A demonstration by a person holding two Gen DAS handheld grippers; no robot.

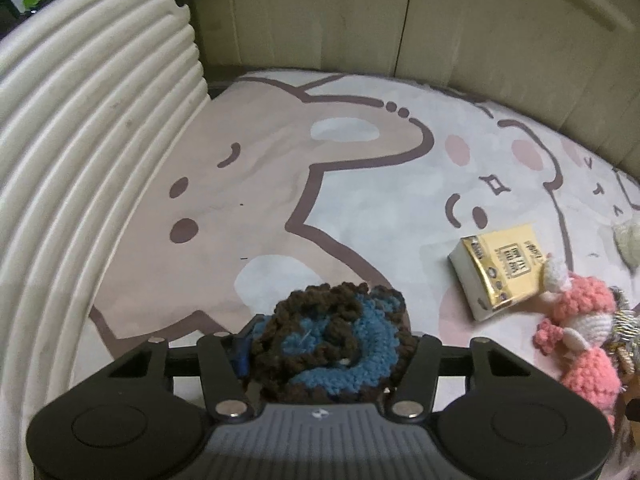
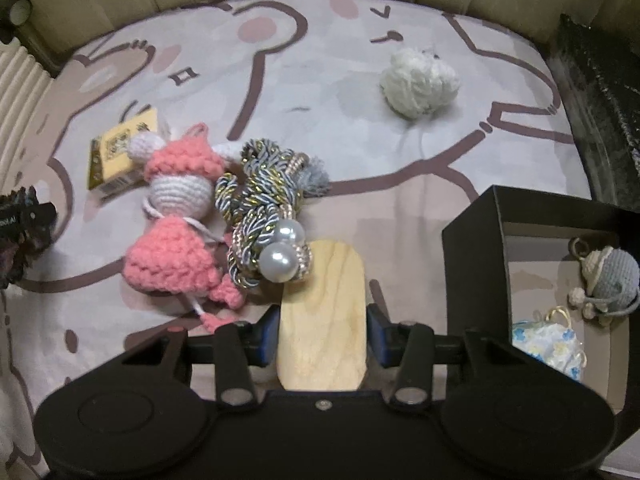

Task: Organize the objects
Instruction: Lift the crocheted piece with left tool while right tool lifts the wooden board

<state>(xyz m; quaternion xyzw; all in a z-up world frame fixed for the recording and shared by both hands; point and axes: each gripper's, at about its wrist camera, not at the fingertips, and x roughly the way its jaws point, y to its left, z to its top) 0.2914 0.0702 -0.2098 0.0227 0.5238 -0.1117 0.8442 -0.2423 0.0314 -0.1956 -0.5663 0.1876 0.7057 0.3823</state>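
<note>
Spread under both tongs is a cartoon-printed bedsheet (image 2: 360,184), bordered at the far side by a beige padded headboard (image 1: 480,20); a white ribbed panel (image 1: 88,128) is seen to the left of the left gripper (image 1: 326,354). The left gripper is closed on a brown-and-blue crocheted piece (image 1: 332,344), which is pinched between its fingers and held above the sheet. Ahead and to its right, a gold-and-white tissue pack (image 1: 500,272) lies on the sheet, touched at its right edge by a pink crocheted doll (image 1: 580,320).

The right gripper (image 2: 322,334) is clamped on a pale wooden oval block (image 2: 324,320), gripped at both sides by the blue pads (image 2: 269,332). Just ahead of the block's far end, and touching it, a twisted grey-and-gold cord ornament with two pearls (image 2: 264,208) is seen, with the pink doll directly to its left. Farther ahead and slightly right, a white yarn ball (image 2: 418,82) lies well apart. To the right of the right gripper, an open black box (image 2: 476,248) is seen, holding a grey crocheted keychain (image 2: 608,280) and a blue-flowered fabric pouch (image 2: 548,348).
</note>
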